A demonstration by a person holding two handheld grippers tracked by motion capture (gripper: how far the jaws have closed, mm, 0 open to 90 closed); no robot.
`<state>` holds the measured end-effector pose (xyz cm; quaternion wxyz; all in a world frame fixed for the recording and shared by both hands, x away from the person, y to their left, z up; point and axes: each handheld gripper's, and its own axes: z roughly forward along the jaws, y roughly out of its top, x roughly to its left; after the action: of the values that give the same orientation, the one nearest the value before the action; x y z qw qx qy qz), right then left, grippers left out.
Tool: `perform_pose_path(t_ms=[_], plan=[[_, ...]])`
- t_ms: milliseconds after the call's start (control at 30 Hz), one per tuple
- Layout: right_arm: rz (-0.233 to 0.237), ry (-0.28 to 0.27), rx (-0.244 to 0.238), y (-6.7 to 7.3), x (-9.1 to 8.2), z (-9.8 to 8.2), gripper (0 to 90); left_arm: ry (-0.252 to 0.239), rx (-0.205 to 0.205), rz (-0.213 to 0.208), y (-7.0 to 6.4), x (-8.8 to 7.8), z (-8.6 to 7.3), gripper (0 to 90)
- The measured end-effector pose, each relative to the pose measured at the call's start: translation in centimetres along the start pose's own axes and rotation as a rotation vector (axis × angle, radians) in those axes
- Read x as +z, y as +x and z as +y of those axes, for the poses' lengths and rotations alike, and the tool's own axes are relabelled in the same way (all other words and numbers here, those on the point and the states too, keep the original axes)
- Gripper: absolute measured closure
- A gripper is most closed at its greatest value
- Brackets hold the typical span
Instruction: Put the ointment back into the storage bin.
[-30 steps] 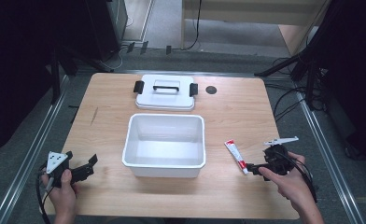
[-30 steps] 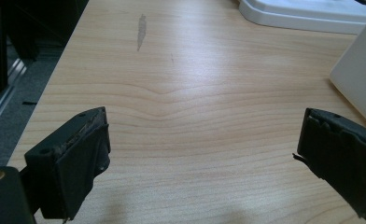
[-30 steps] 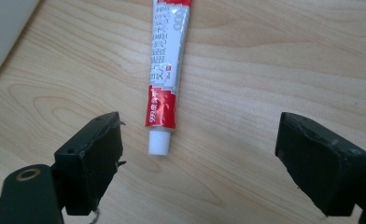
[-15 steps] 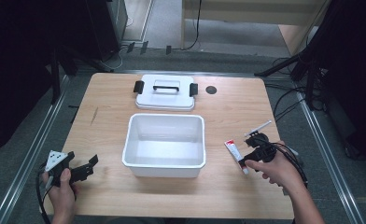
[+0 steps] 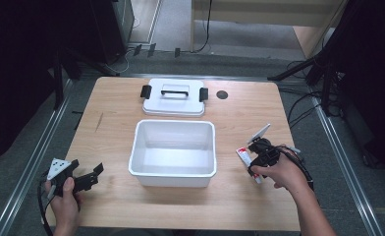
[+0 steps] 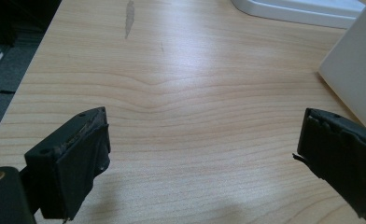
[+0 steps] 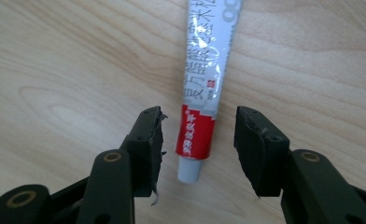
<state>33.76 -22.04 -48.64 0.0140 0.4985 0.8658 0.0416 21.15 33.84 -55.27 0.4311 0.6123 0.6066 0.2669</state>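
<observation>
Since a second ago: right gripper (image 5: 257, 156) brought in from the table's right edge toward the white bin (image 5: 173, 152), now down over the toothpaste tube (image 5: 246, 161); left gripper (image 5: 85, 176) unmoved at the near left corner of the wooden table (image 5: 117, 123). Tube in the same spot, flat on the wood just right of the bin.

Bin open-topped, nothing visible inside. White lid (image 5: 173, 98) with black handle and clips lying apart, behind the bin.

Right gripper (image 7: 199, 135): jaws parted, straddling the red capped end of the tube (image 7: 203, 88), a gap on each side, not gripping. Left gripper (image 6: 204, 154): jaws spread wide over bare wood, holding nothing, bin wall (image 6: 358, 70) near its right jaw.
</observation>
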Motion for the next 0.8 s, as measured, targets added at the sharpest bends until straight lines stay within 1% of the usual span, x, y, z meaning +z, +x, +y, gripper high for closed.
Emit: perform_pose_path(t_ms=[33, 67, 100, 167, 200, 233, 267, 367, 467, 500, 667, 800], plan=[[0.0, 0.0, 0.0, 0.0, 0.0, 0.0, 55.7, 0.0, 0.0, 0.0, 0.0, 0.0, 0.0, 3.0], [0.008, -0.004, 0.016, -0.1, 0.2, 0.1, 58.8, 0.002, 0.001, 0.0, 0.0, 0.0, 0.0, 3.0], [0.009, 0.0, 0.024, -0.1, 0.3, 0.2, 60.2, 0.002, 0.001, 0.0, 0.0, 0.0, 0.0, 3.0], [0.019, 0.01, 0.057, -0.1, 0.6, 0.4, 63.2, 0.003, 0.004, 0.0, 0.0, 0.0, 0.0, 3.0], [0.019, 0.01, 0.057, -0.1, 0.6, 0.4, 63.2, 0.003, 0.004, 0.0, 0.0, 0.0, 0.0, 3.0], [0.026, 0.018, 0.073, -0.1, 0.7, 0.4, 63.8, 0.004, 0.005, -0.002, 0.0, 0.0, 0.0, 3.0], [0.043, 0.027, 0.085, -0.1, 1.0, 0.6, 64.6, 0.004, 0.006, -0.003, 0.0, 0.0, 0.0, 3.0], [0.03, 0.04, 0.087, 0.0, 1.4, 0.7, 66.5, 0.005, 0.005, -0.004, 0.0, 0.0, 0.0, 3.0], [0.034, 0.043, 0.092, 0.0, 1.6, 0.8, 66.8, 0.006, 0.004, -0.004, 0.0, 0.0, 0.0, 3.0], [0.033, 0.046, 0.095, 0.1, 1.6, 1.0, 69.4, 0.006, 0.004, -0.004, 0.0, 0.0, 0.0, 3.0], [0.034, 0.053, 0.099, 0.2, 1.7, 1.1, 70.3, 0.009, 0.003, -0.005, 0.0, 0.0, 0.0, 3.0], [0.03, 0.054, 0.082, 0.2, 1.7, 1.1, 71.3, 0.011, 0.003, -0.007, 0.0, 0.0, 0.0, 3.0]])
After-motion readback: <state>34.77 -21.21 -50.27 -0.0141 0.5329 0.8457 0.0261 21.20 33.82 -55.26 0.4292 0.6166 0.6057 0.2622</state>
